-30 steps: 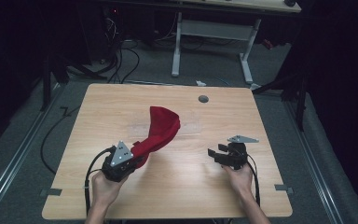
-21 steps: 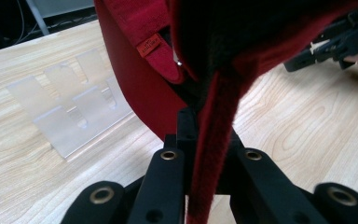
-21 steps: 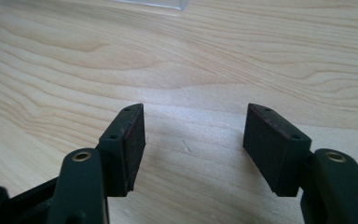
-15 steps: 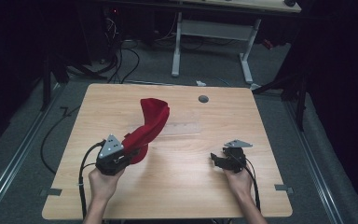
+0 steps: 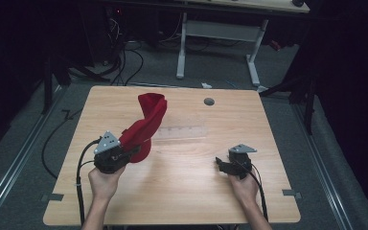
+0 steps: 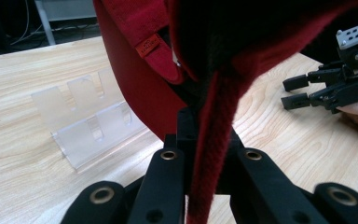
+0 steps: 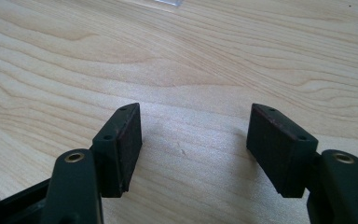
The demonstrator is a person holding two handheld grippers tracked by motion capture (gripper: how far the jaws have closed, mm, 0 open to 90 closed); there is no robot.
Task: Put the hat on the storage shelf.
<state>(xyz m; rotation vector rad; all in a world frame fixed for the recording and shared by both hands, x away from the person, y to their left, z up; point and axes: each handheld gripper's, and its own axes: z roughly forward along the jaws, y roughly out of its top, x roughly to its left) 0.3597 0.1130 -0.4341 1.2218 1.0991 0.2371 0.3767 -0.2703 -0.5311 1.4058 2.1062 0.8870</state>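
Note:
A red cloth (image 5: 146,125) rises from my left gripper (image 5: 135,151) at the table's left front, its upper end curling up toward the middle. In the left gripper view the cloth (image 6: 223,70) hangs close to the lens, its edge pinched between the shut jaws, with a small orange label (image 6: 148,45) on it. A clear plastic holder (image 5: 179,132) lies flat on the table beside the cloth; the left gripper view shows the plastic holder (image 6: 86,119) at the left. My right gripper (image 5: 219,164) rests low at the right front, open with nothing between its fingers (image 7: 121,144).
The wooden table (image 5: 196,187) has a round grey grommet (image 5: 209,101) near its far edge. Beyond the table are a white desk frame (image 5: 218,36) and cables on the floor. A black cable (image 5: 79,182) trails from the left gripper.
My left gripper has drawn back to the left and toward the front edge, pulling the red cloth with it. My right gripper has also moved nearer the front edge.

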